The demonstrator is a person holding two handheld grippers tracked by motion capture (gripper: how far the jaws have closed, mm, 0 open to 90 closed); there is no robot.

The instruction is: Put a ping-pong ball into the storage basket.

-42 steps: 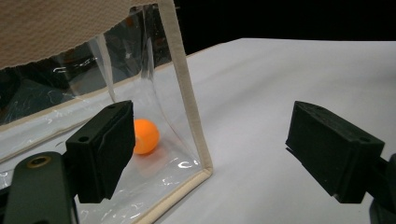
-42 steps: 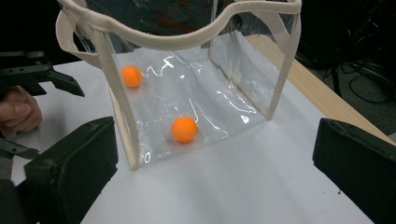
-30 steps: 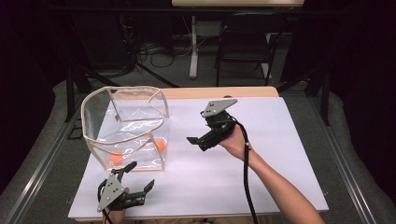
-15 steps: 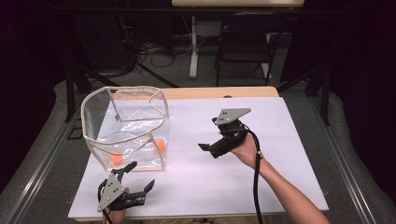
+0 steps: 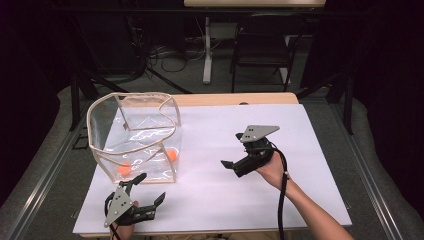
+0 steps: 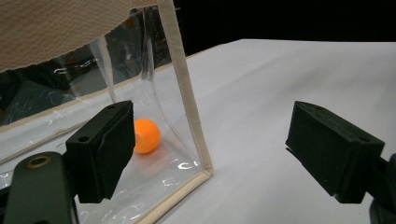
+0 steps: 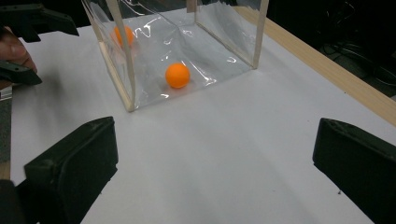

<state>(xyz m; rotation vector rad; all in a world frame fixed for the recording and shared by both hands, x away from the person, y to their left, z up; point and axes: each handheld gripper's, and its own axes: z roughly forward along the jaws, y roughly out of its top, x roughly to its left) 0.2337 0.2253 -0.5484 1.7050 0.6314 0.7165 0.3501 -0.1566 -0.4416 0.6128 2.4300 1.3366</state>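
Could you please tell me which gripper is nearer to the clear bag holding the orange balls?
Left. The left gripper sits just in front of the clear bag, by its near corner; the right gripper is off to the bag's right, apart from it.

One camera looks down from above the table (image 5: 300,130). Two ride low on the claws, close. All share the clear bag (image 5: 135,137) (image 6: 187,93) (image 7: 187,42).

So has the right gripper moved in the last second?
Yes. In the high view the right gripper has drawn back toward the person and rightward, away from the clear bag, which has stayed put with its two orange balls.
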